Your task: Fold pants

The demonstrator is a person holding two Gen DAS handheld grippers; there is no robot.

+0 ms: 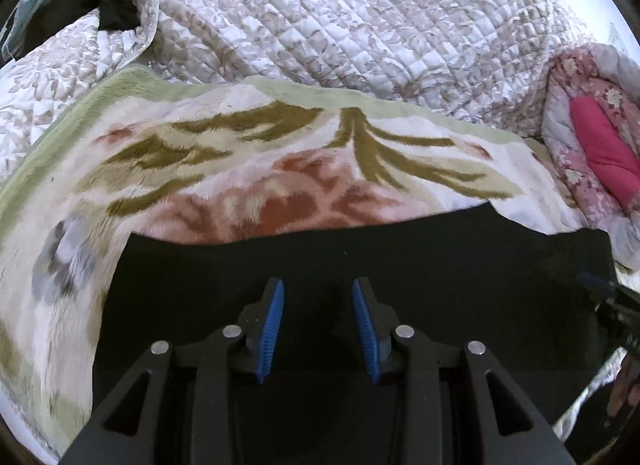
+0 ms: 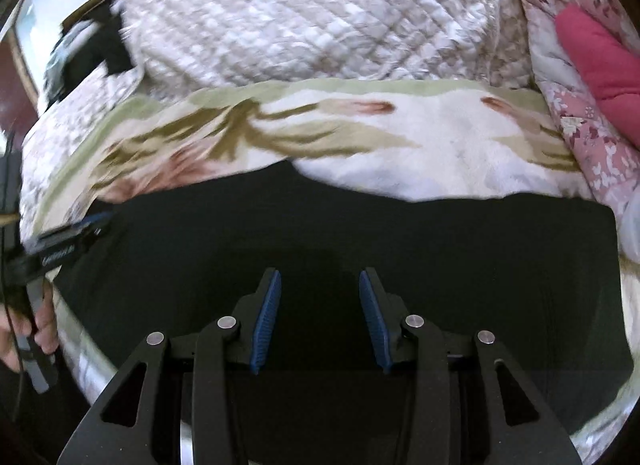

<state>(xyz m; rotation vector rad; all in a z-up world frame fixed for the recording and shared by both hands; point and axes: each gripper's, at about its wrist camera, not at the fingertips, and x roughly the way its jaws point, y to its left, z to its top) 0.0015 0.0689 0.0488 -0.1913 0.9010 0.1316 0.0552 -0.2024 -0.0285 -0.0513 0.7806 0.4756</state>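
Black pants are lying flat across the lower half of both views, on a fuzzy leaf-print blanket w/ a quilted white bedspread behind it. Left gripper is hovering over the pants, blue pads apart, nothing pinched btwn them. Right gripper is doing the same, jaws apart over the dark cloth. A pink floral cushion is sitting at upper right of the frame. A hand is gripping the left tool's handle at far left.
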